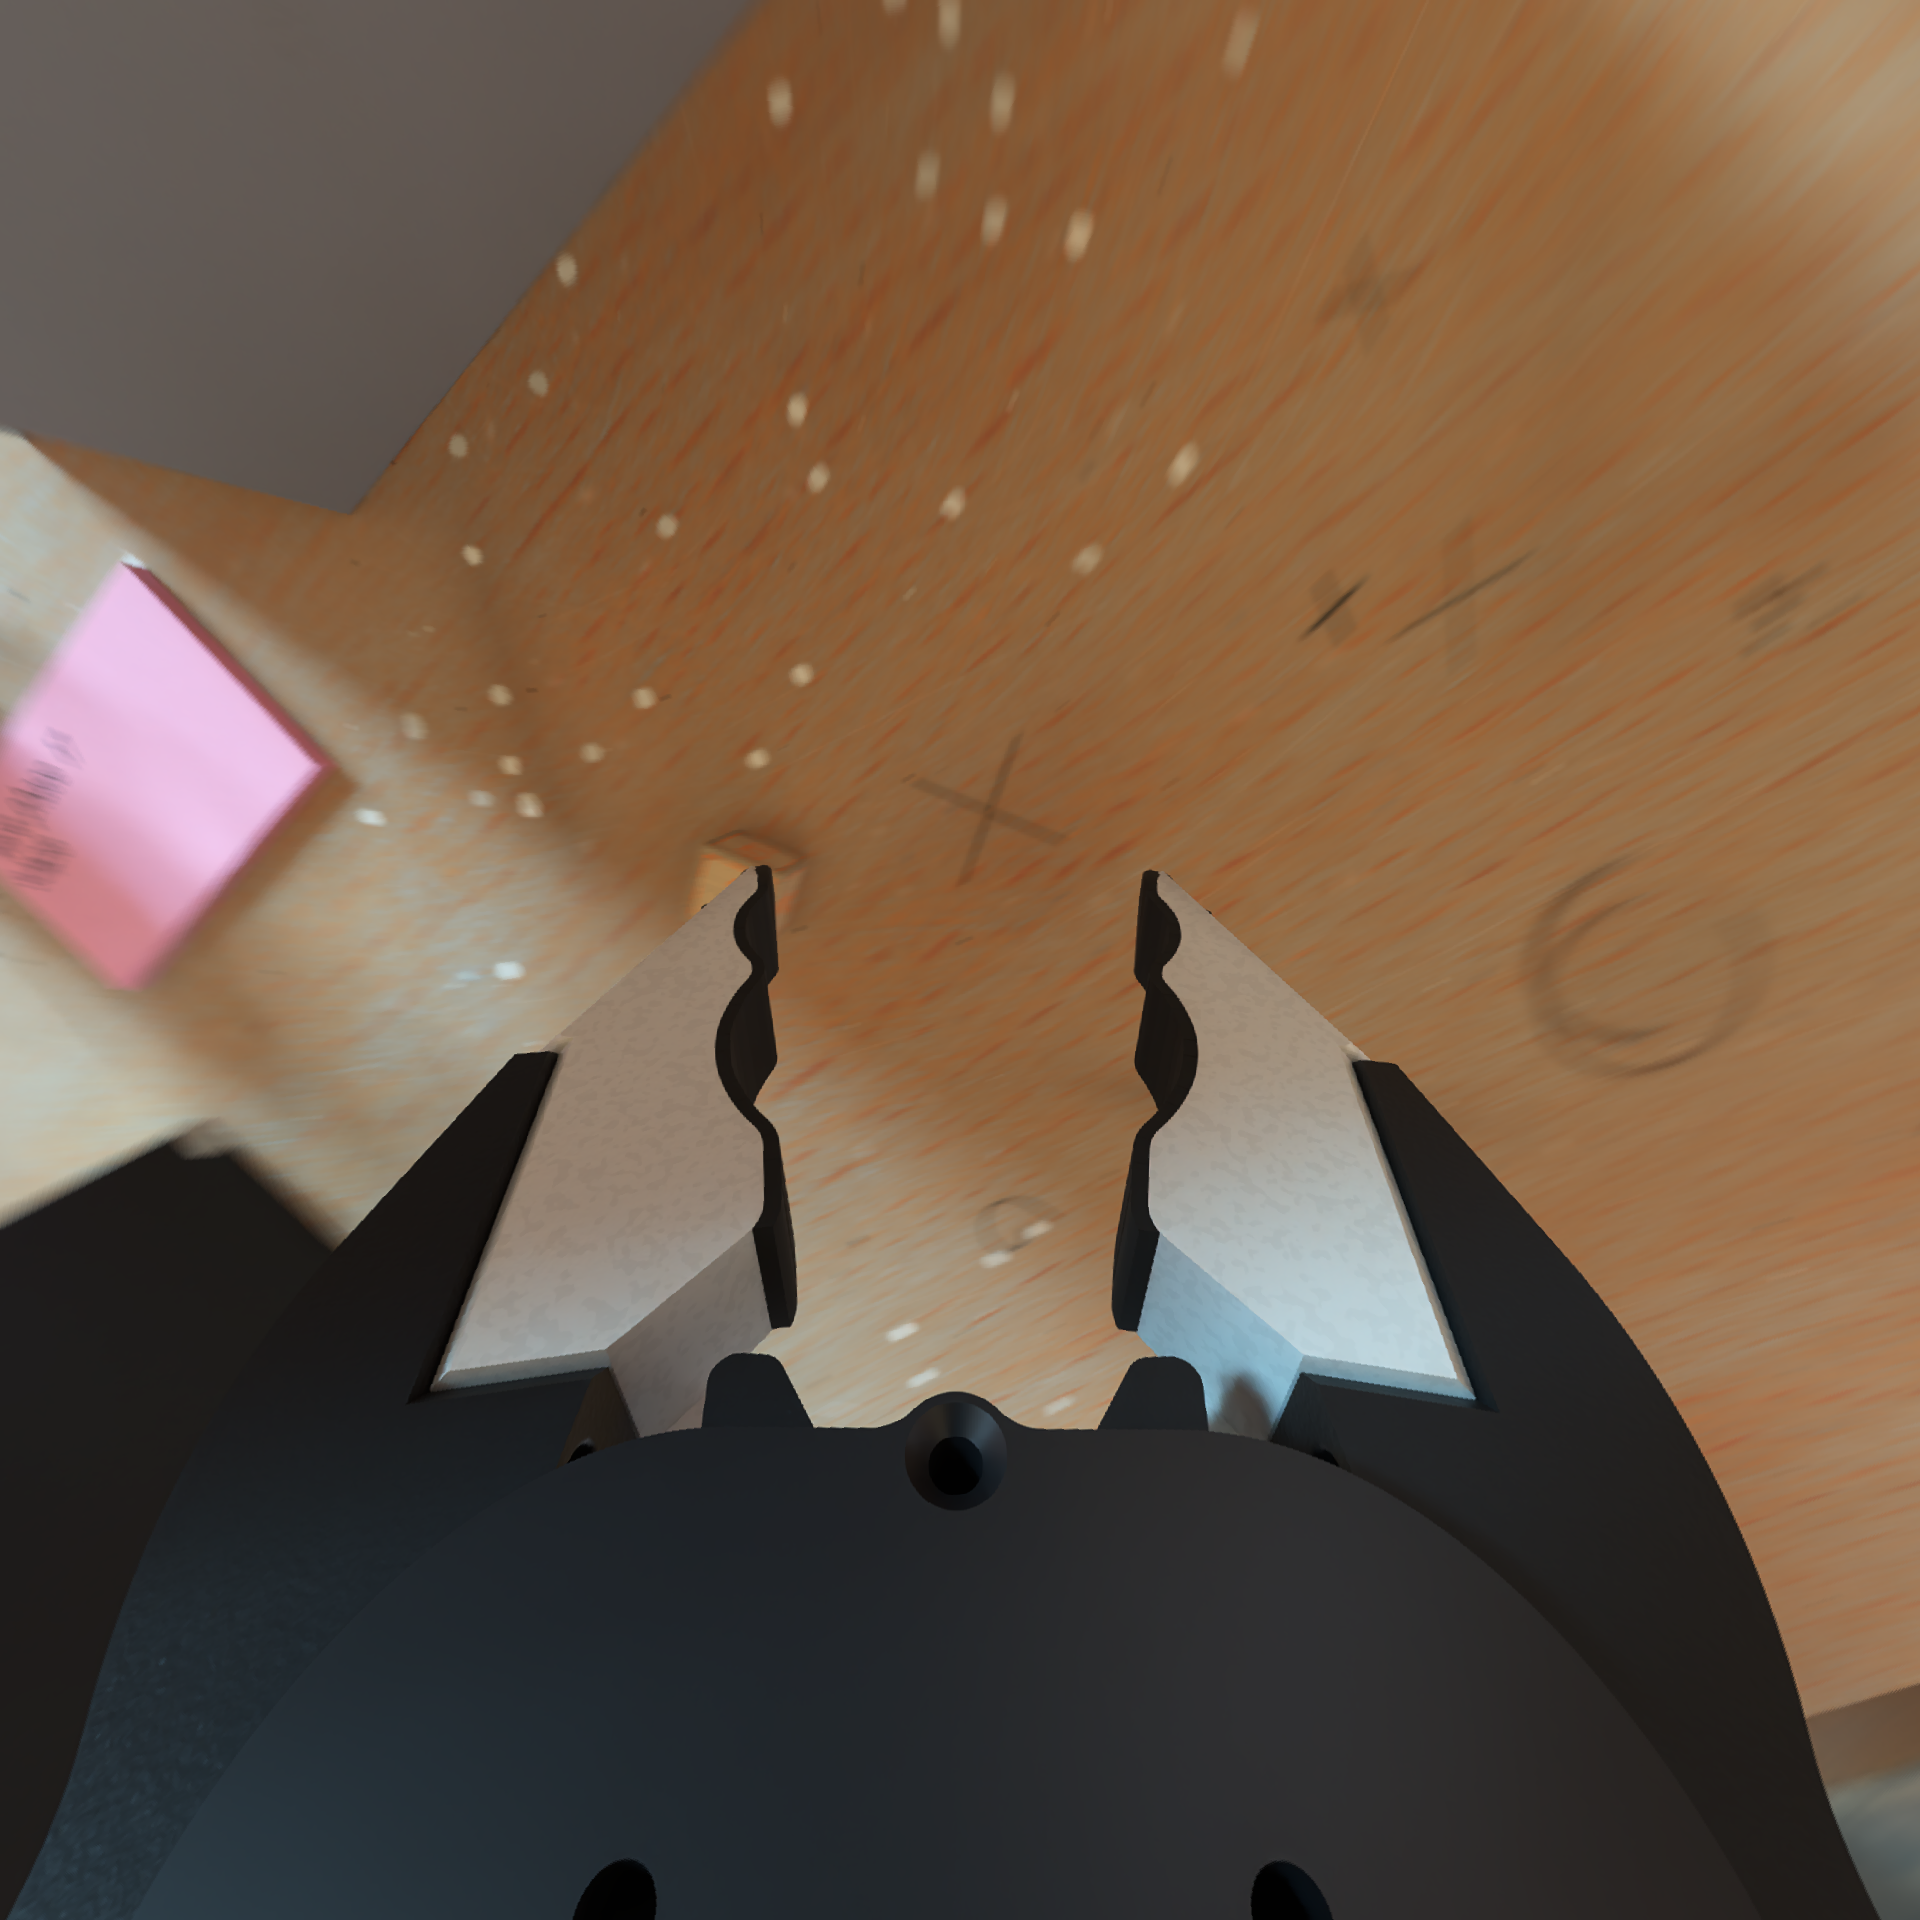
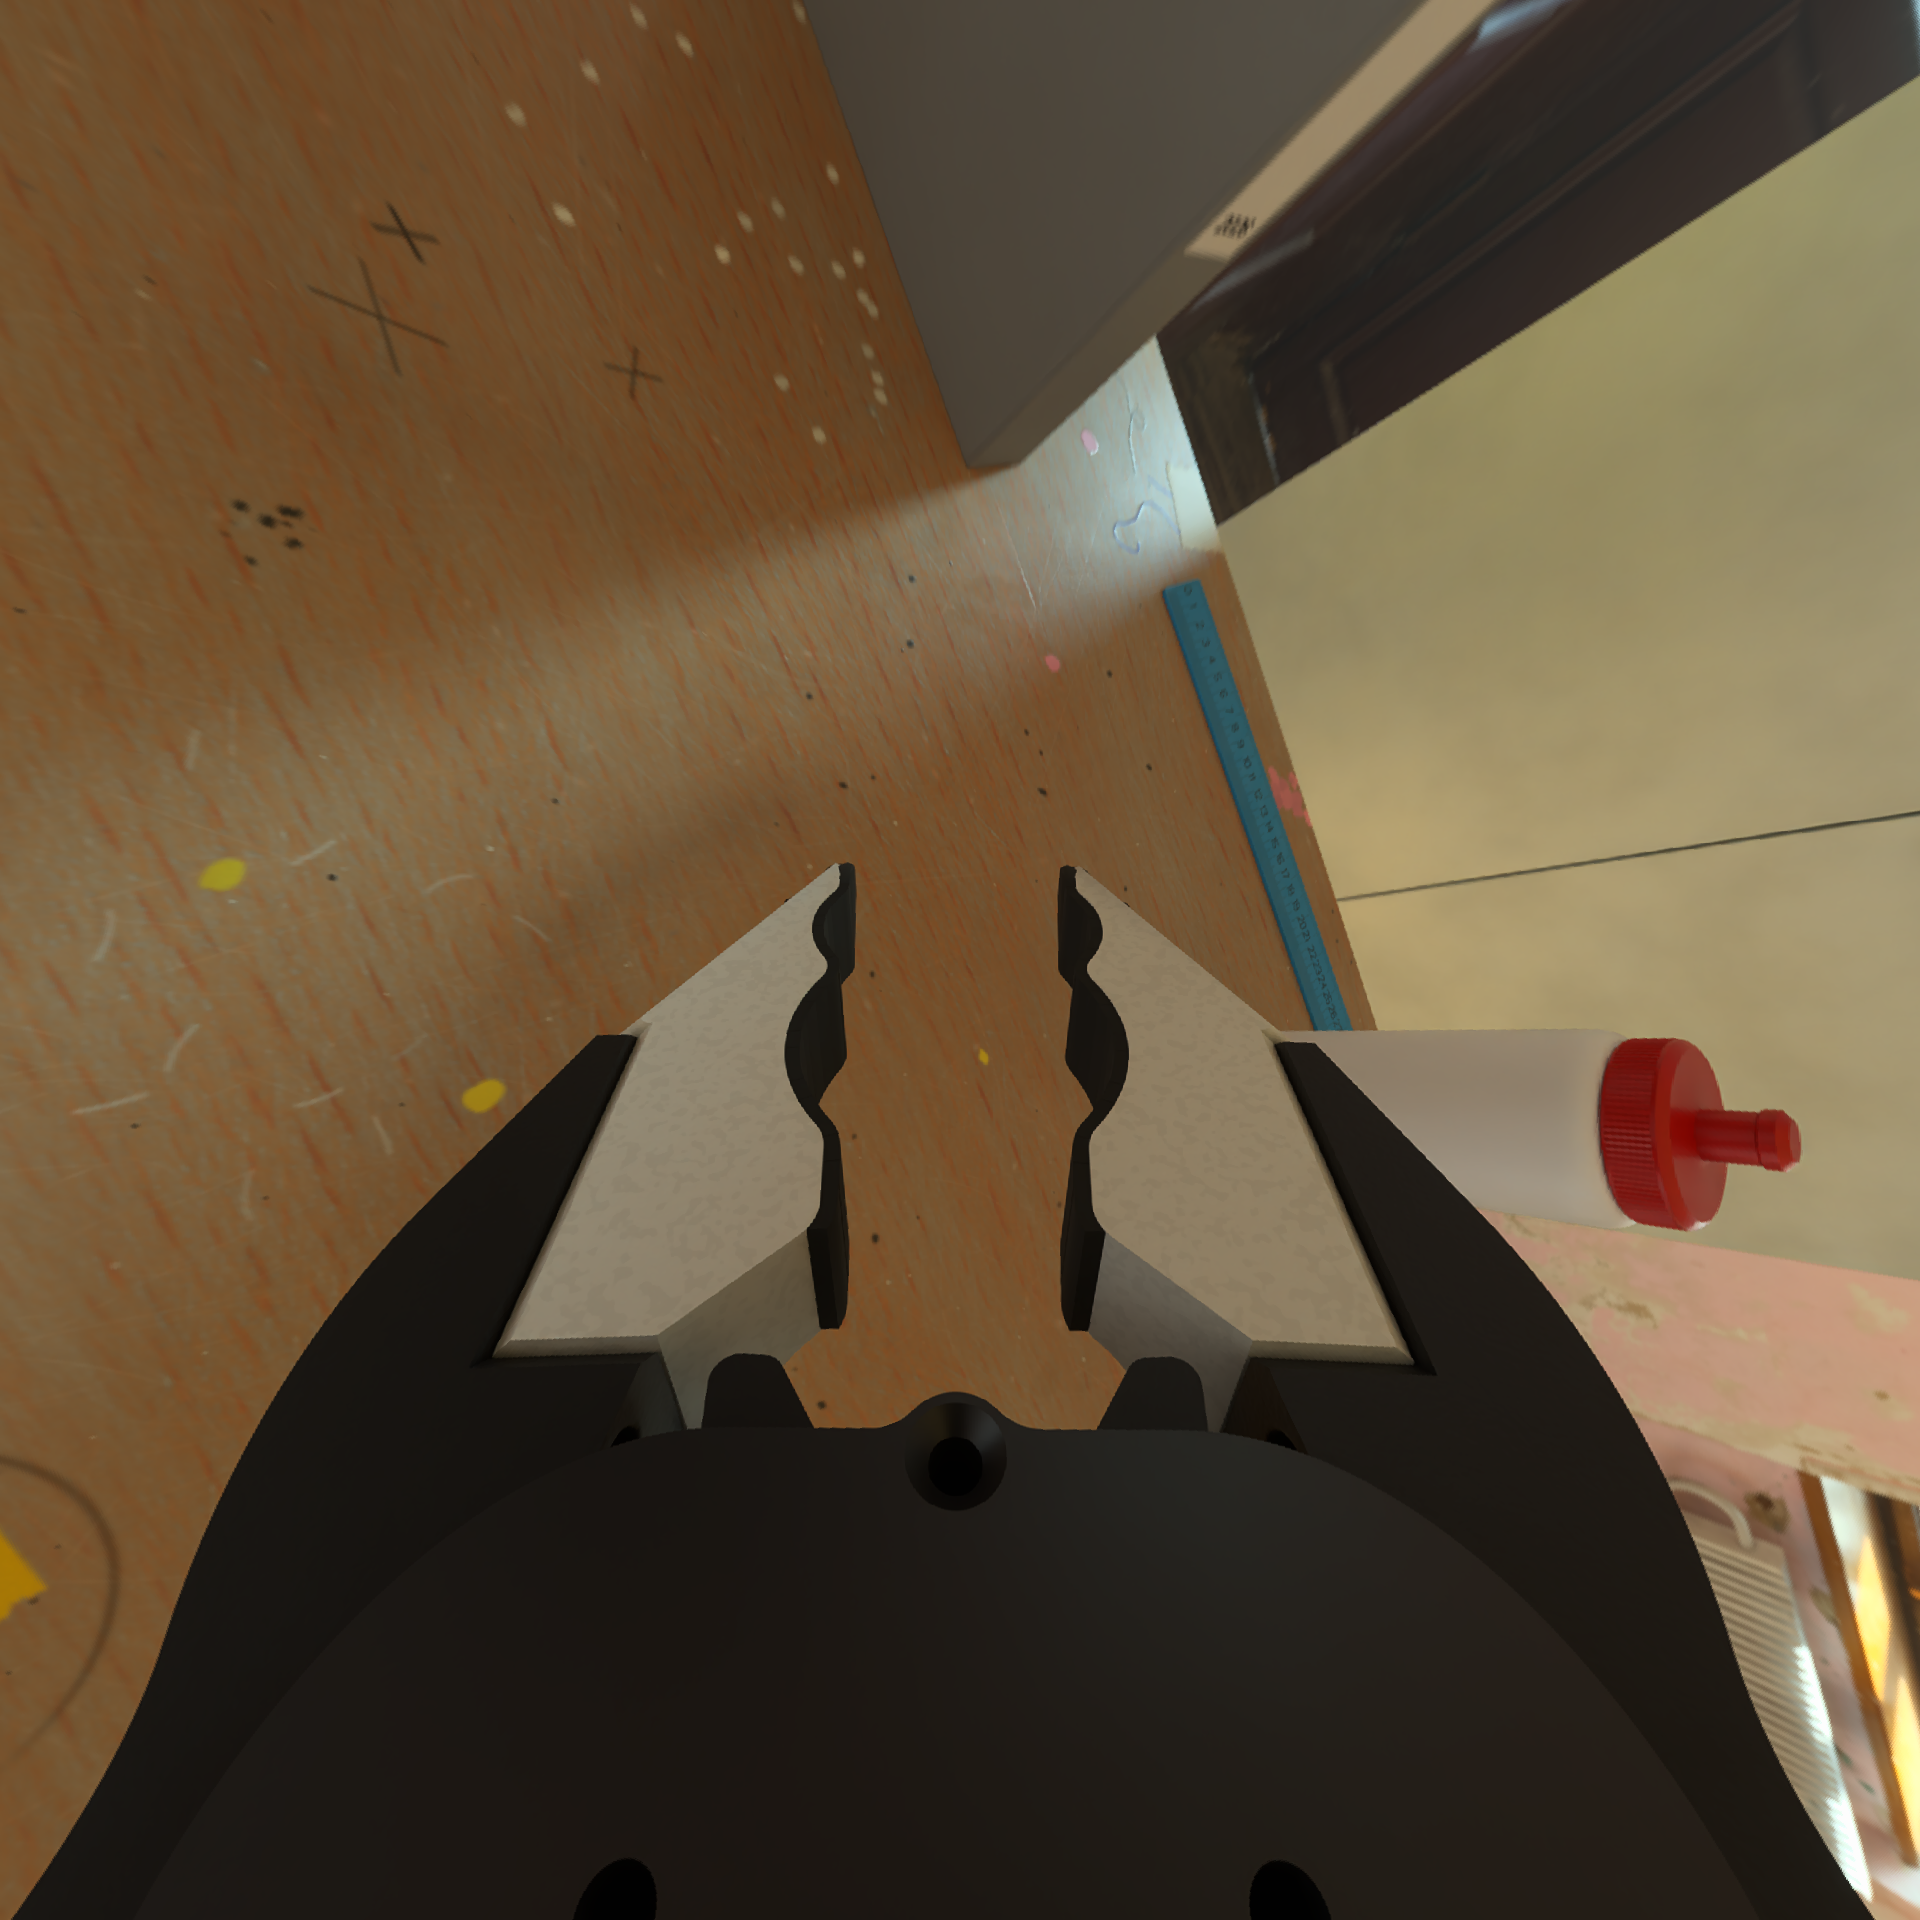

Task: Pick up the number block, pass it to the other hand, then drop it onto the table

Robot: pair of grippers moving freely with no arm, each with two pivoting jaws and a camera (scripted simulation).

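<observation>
In the left wrist view a small tan wooden block (image 1: pixel 727 860) lies on the wooden table (image 1: pixel 1247 520), just beyond my left fingertip (image 1: pixel 756 904), which hides part of it. Whether it bears a number cannot be made out. My left gripper (image 1: pixel 954 878) is open and empty, with the block off to the left of its gap. In the right wrist view my right gripper (image 2: pixel 954 873) is open and empty over bare table (image 2: pixel 520 675). The block does not show in that view.
A pink note pad (image 1: pixel 156 769) lies at the left. A white glue bottle with a red cap (image 2: pixel 1538 1127) lies at the right table edge, near a blue ruler (image 2: pixel 1247 800). A yellow piece (image 2: pixel 16 1579) shows at the lower left. Pen crosses and circles mark the table.
</observation>
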